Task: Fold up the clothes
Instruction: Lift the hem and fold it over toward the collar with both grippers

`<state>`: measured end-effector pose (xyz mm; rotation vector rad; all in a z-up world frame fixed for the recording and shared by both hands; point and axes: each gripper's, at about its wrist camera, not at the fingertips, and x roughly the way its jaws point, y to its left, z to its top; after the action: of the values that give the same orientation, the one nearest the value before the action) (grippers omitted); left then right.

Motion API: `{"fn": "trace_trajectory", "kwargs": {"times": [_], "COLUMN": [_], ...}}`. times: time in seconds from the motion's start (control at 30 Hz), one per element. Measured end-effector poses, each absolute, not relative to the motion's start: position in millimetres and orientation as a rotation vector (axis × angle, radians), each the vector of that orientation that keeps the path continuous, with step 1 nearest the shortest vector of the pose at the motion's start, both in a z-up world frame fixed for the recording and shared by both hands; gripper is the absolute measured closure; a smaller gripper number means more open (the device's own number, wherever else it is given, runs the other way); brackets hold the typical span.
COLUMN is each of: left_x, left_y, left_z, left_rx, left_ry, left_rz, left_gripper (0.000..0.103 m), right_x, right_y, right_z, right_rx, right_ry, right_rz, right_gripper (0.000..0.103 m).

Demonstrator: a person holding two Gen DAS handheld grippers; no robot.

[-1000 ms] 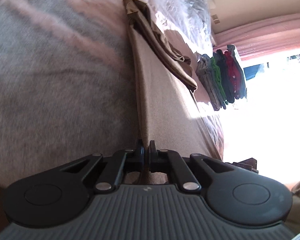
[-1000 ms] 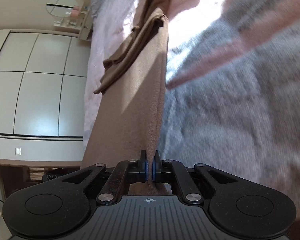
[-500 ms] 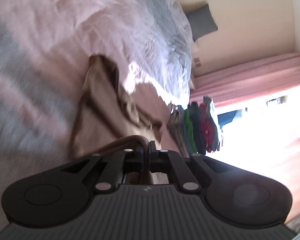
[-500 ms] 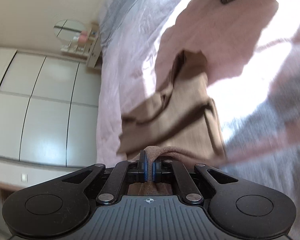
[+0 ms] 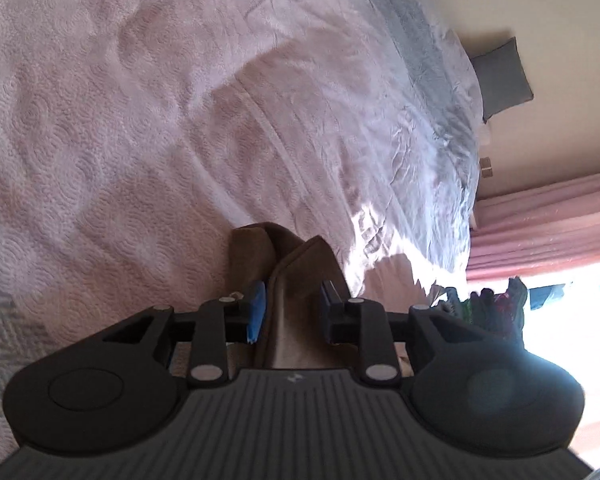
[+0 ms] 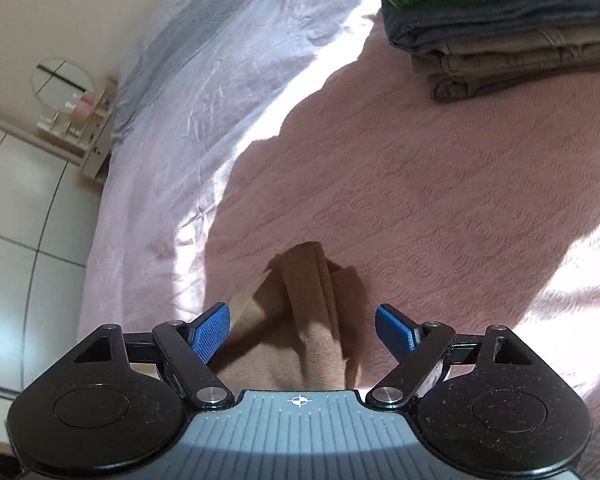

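The near end of the brown garment (image 5: 296,320) runs down between the spread jaws and vanishes behind the left gripper's (image 5: 290,312) body, so how far it reaches cannot be told. Beyond the jaws of the right gripper (image 6: 302,330), to their right, the stack of folded clothes (image 6: 500,28) is cut off by the picture's top and right edges. Right of the left jaws, hanging clothes (image 5: 488,304) are washed out by window glare.

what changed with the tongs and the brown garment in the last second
Both tongs, left and right, were shut on the brown garment and have opened, letting it go. It went from stretched out to a folded bundle on the bed. The folded stack stayed put.
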<state>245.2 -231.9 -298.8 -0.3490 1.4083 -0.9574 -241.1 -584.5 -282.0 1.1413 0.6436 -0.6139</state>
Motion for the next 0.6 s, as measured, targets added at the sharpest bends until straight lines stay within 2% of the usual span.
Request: {"fn": "trace_trajectory", "kwargs": {"times": [0.1, 0.2, 0.37, 0.4, 0.43, 0.6], "left_x": [235, 227, 225, 226, 225, 223], "left_y": [-241, -256, -290, -293, -293, -280], "left_z": [-292, -292, -308, -310, -309, -292], "left_rx": [-0.184, -0.131, -0.098, -0.090, -0.079, -0.057], "left_ry": [1.353, 1.328, 1.335, 1.337, 1.329, 1.243], "left_rz": [-1.059, -1.107, -1.122, -1.131, -1.140, -1.152], "left_gripper": [0.080, 0.072, 0.076, 0.092, 0.103, 0.103], "right_x": [-237, -232, -209, -207, -205, -203], "right_y": [-577, -570, -578, -578, -578, -564], "right_z": [-285, -288, -304, -305, -304, -278], "right_rx": [1.011, 0.883, 0.858, 0.854, 0.845, 0.702], "right_ry": [0.697, 0.746, 0.736, 0.731, 0.728, 0.726], "right_rz": [-0.591, -0.569, -0.580, -0.575, -0.571, -0.566], "right_gripper": [0.044, 0.045, 0.045, 0.060, 0.100, 0.101]}}
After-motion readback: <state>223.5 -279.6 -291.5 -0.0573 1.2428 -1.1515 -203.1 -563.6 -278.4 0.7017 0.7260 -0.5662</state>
